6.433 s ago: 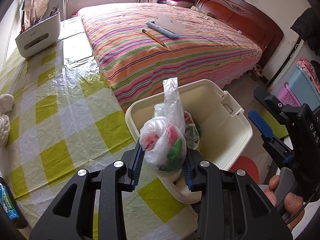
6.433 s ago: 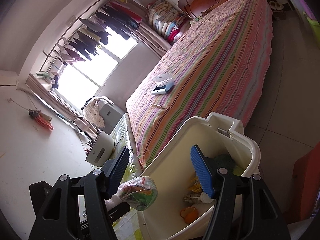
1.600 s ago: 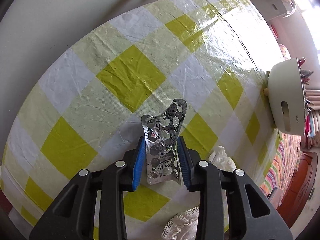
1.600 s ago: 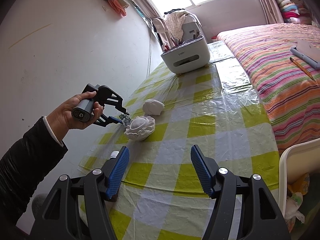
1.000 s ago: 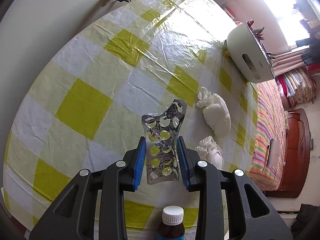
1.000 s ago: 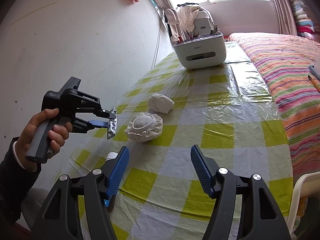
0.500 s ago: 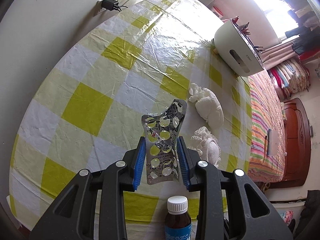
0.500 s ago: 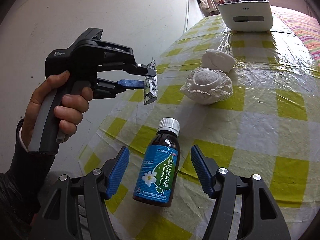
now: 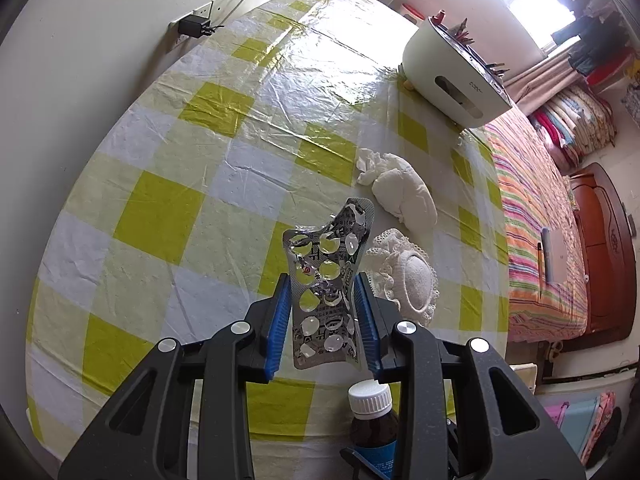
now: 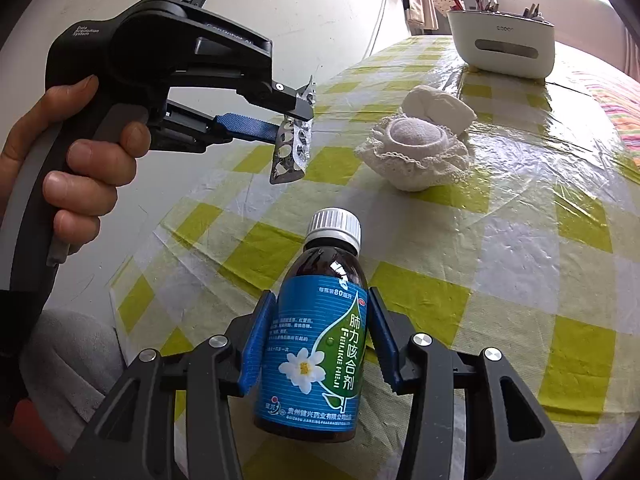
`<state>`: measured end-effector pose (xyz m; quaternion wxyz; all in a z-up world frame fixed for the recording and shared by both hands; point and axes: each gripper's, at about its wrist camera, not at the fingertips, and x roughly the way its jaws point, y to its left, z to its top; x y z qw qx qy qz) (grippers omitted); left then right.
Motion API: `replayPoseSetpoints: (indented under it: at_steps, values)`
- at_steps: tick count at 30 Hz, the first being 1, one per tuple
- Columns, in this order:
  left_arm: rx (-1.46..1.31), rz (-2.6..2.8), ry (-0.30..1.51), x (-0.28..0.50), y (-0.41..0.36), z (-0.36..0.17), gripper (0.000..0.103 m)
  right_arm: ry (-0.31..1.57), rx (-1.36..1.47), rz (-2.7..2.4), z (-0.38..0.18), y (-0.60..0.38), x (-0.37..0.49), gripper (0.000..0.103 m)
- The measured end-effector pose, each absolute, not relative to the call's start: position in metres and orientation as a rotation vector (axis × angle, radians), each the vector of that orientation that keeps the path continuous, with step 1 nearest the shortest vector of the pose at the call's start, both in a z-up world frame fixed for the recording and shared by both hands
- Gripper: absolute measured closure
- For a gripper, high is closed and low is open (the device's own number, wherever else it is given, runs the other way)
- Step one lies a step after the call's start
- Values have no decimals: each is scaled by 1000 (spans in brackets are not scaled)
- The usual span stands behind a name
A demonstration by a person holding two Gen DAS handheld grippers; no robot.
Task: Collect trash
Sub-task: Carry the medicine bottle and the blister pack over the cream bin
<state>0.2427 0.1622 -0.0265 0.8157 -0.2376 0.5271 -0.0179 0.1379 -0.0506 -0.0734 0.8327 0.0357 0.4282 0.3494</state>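
Your left hand [image 10: 72,160] grips the handle of the left gripper [image 9: 323,312], whose two blue pads are clamped on one silver blister pack [image 9: 326,288]. The pack stands up between the pads, bent at its top, held in the air above the table [image 9: 160,200] with its yellow-and-white checked plastic cover. In the right wrist view the same pack [image 10: 292,148] hangs from the left gripper's tips, over the table's near left corner.

Your right gripper [image 10: 316,340] has its two blue pads closed against the sides of one brown medicine bottle [image 10: 316,344], which has a white screw cap and a blue label with a white flower. The bottle stands upright at the table's near edge. In the left wrist view its cap [image 9: 369,398] shows just below the blister pack.

Farther right on the table lie two white soft things, touching each other: one lace-trimmed round piece [image 10: 416,152] nearer you and one crumpled white wad [image 10: 436,106] just behind it.

At the far end of the table sits one white holder [image 10: 504,46] with utensils sticking out of its top. Right of the table, one bed with a striped cover [image 9: 532,220] carries one flat grey device and one pencil beside it.
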Motion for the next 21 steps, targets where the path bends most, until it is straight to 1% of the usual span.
replayPoseSetpoints:
  at_steps: [10, 21]
  values:
    - [-399, -125, 1080, 224, 121, -12, 72, 820, 138, 628, -64, -87, 133, 58]
    - [-357, -197, 1093, 202, 87, -7, 72, 698, 307, 465, -50, -150, 114, 58]
